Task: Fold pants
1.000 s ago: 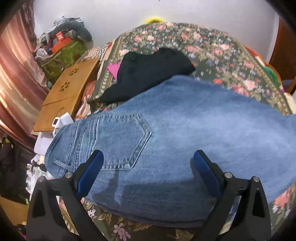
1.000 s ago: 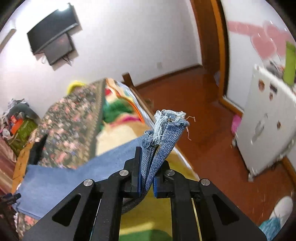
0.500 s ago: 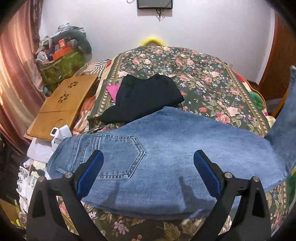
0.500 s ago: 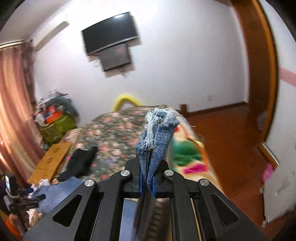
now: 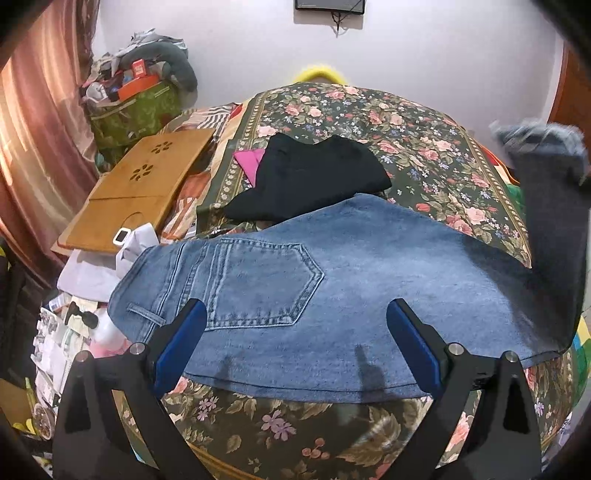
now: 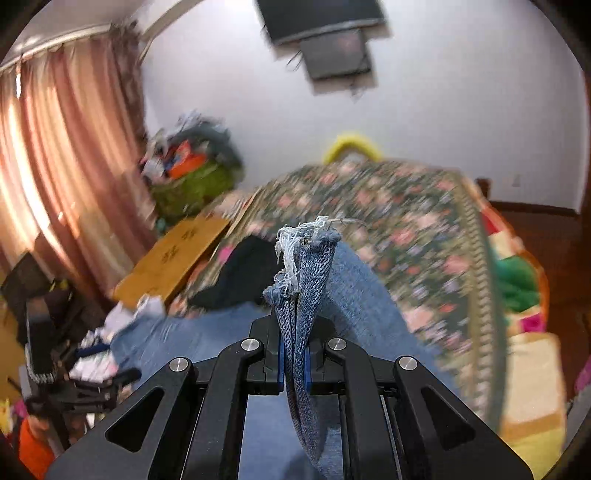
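Jeans (image 5: 369, 280) are spread flat across the near end of the bed (image 5: 406, 122), back pocket (image 5: 258, 284) facing up and the waistband end hanging toward the left edge.

Right claw (image 6: 294, 363) is pinched tight on the frayed leg hems (image 6: 306, 254). The 2 blue pads are squeezed right against the doubled-up denim, and the raggedy white threads stick up past the tips. From the pinch the leg runs back down to the rest of the jeans on the bed.

Left claw (image 5: 295, 343) is wide apart, with nothing between its 2 blue fingers (image 5: 181, 343). It hovers over the lower edge of the jeans near the pocket; I can't tell if it's actually touching the fabric.

Stuff only the left view gives you: the whole seat and pocket of the jeans, a black garment (image 5: 310, 177) lying just behind them with a pink cloth (image 5: 251, 162) poking out beside it, a wooden board (image 5: 140, 192) off the left side of the bed, and the lifted leg as a dark blurry strip on the far right with the hem up top.

Stuff only the right view gives you: the clamp itself up close, plus the pink curtain (image 6: 66, 177) and the wall TV (image 6: 325, 33). Background there is pretty smeared, so the details are mushy.
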The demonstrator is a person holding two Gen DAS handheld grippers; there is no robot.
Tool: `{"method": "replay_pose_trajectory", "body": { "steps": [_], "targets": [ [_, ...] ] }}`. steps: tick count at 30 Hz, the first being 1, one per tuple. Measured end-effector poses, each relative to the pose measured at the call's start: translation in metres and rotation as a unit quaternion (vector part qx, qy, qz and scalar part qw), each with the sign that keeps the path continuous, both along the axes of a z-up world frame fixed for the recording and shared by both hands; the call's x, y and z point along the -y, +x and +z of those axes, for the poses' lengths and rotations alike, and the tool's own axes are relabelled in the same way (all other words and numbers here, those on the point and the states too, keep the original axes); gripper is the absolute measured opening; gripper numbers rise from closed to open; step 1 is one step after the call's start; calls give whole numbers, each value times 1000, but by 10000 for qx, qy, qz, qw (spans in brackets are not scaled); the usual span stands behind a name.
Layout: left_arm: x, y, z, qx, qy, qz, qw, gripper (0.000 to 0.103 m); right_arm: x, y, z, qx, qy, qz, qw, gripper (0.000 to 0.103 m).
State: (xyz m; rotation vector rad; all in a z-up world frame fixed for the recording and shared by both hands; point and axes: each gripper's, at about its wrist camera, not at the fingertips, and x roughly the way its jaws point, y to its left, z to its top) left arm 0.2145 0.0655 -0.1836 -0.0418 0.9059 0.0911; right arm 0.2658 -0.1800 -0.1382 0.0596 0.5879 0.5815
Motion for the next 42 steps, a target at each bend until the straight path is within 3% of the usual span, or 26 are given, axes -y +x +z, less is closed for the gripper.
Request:
{"method": "replay_pose_trajectory", "body": {
  "steps": [7,12,14,16,19,25,35,42],
  "targets": [
    [1,-3,-4,-44,57,-50,10000,99,-49,2,-61,-932,-430,643,9926,6],
    [2,-4,-5,-68,61,-78,9999,99,-58,0,-87,-1484,-400,749,9853,12],
    [3,-3,-4,-73,65,-83,9999,99,-56,-1,-88,-1616,-356,780,9831,18],
    [4,-2,-3,-71,71,-90,9999,99,-53,-5,-84,-1702,-293,895,9809,35],
    [7,-1,2,-34,55,-129,9999,99,-46,-14,-77,-1704,-291,999,9799,46],
    [26,6,13,49,77,-336,9994,99,-10,-24,-59,-1464,-205,903,9849,47],
    [94,38,22,146,235,-1063,9940,99,69,-12,-29,-617,-493,-37,9969,49],
    [144,68,11,-65,282,-1563,9873,99,94,9,-55,-930,-610,-279,9934,49]
  ]
}}
